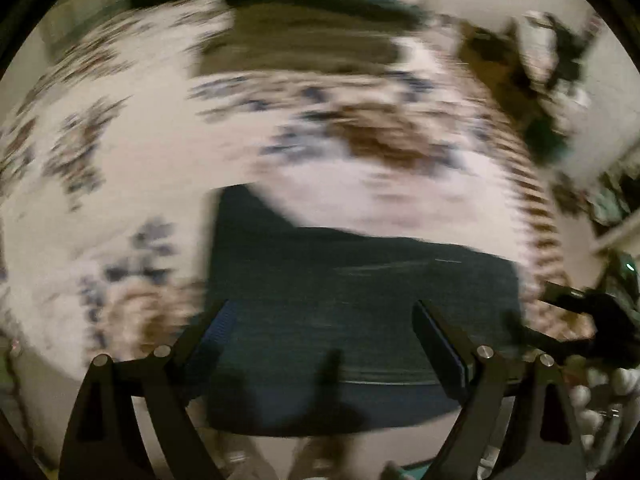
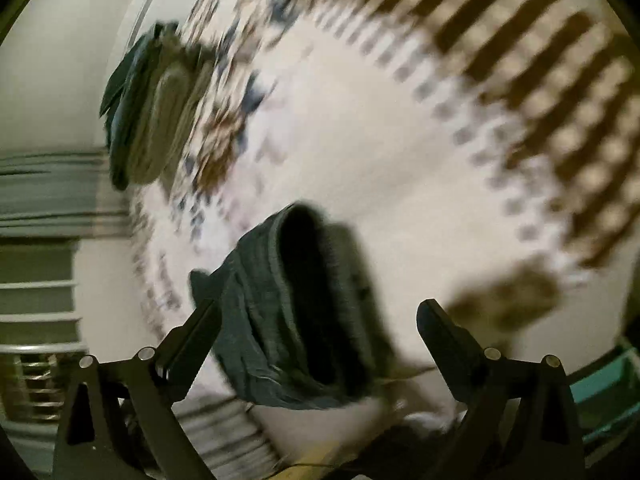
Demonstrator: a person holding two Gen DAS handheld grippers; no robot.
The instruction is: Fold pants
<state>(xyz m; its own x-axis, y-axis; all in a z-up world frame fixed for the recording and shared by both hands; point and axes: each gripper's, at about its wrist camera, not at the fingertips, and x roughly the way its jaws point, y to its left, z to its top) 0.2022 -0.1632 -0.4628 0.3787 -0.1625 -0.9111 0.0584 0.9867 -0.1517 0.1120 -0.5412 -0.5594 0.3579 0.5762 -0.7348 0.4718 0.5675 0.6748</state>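
Both grippers stand with jaws apart, clamped on nothing. Left gripper (image 1: pixel 322 334) hangs over the dark pants (image 1: pixel 352 312), which lie as a compact, seemingly folded block on the patterned bedspread (image 1: pixel 160 168), between and beyond its fingers. Right gripper (image 2: pixel 318 322) has the pants just ahead. Folding appears largely done. Farther off sits a pile of clothes (image 2: pixel 156 112).

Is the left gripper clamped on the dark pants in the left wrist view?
No: the left gripper has its jaws spread wide over the dark pants, neither pad pressing the cloth.
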